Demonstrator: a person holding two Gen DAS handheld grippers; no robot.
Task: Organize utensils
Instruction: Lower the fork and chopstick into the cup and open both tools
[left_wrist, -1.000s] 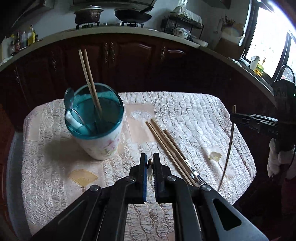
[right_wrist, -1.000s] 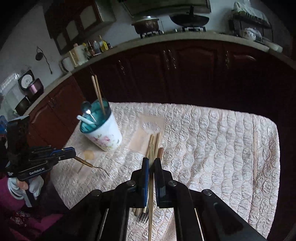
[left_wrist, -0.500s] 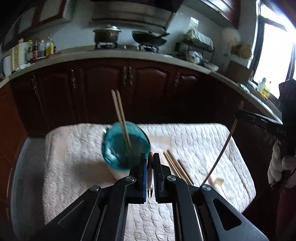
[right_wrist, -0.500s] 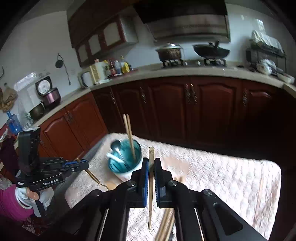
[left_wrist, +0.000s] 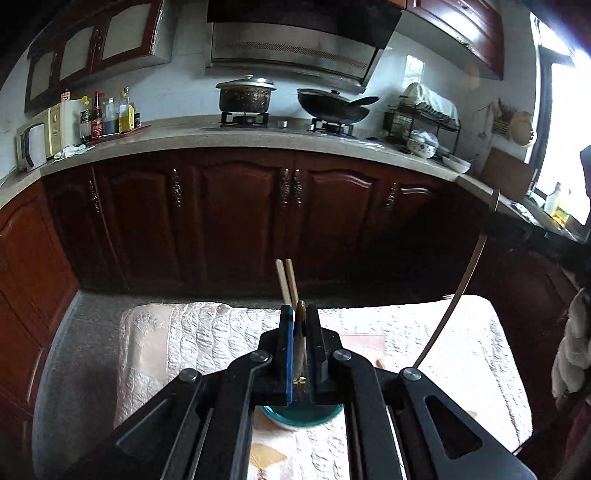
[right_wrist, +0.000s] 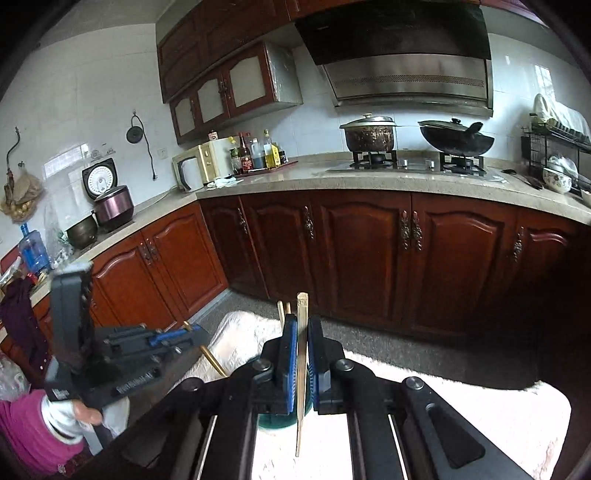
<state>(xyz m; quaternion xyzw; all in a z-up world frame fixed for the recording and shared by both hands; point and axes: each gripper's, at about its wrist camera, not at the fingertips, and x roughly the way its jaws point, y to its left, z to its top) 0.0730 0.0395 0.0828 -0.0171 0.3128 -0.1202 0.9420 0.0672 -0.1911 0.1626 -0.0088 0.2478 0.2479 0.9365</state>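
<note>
Two chopsticks (left_wrist: 287, 282) are already stood in the cup (left_wrist: 301, 414), tops seen above the jaws, leaning slightly left; the cup itself is mostly hidden under both grippers, only its teal rim showing at the near edge of the quilted tabletop (left_wrist: 192, 339); what else is in it cannot be told.

Left gripper (left_wrist: 300, 345): jaws pressed together, pinching a dark gold-tipped utensil (left_wrist: 300, 347); long axis runs along the jaws in its own view, rounded end up and forward; in the right view the shaft slants down toward the tabletop, working end not visible, so type cannot be told.

Right gripper (right_wrist: 302, 354): jaws pinching a pale chopstick (right_wrist: 301, 369); long axis near vertical, square butt up, thin tip down, hanging just above the cup rim.

Judged: both pieces are lifted clear of the tabletop and carried over the cup; insertion not yet done. Judged left: both drops, plus any utensils on the tabletop hidden behind the grippers; none can be confirmed here.
</note>
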